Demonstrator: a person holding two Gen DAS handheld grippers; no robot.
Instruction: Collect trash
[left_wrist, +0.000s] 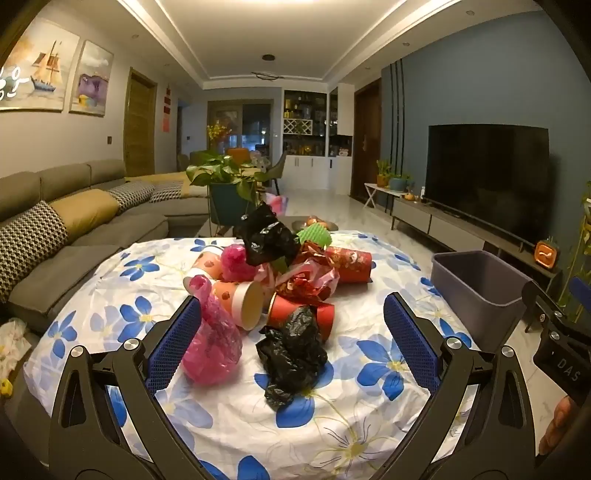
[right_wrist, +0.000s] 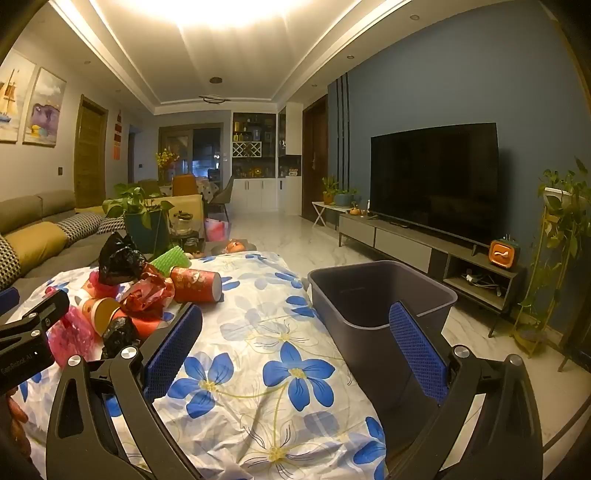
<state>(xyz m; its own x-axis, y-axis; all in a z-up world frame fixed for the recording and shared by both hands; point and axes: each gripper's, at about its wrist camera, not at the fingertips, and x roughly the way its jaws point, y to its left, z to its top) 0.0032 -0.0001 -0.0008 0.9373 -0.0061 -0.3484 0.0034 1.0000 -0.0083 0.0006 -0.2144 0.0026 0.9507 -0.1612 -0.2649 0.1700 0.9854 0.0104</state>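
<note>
Left wrist: trash (left_wrist: 273, 288) between tool (left_wrist: 291, 325) fingers.

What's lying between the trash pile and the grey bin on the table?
Nothing: only bare flowered cloth separates the trash pile from the grey bin, clearest in the right wrist view.

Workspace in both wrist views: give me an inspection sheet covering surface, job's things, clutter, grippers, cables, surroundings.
Surface: floral cloth covers the table, wrinkled.
Job's things: trash pile of paper cups, pink and black plastic bags, red wrappers; a black bag lies nearest; grey bin at the table's edge, looks empty.
Clutter: nothing seen besides the trash.
Grippers: left gripper open, facing the pile; right gripper open, holding nothing.
Cables: some on the TV stand shelf.
Surroundings: sofa, television, potted plants.
</note>
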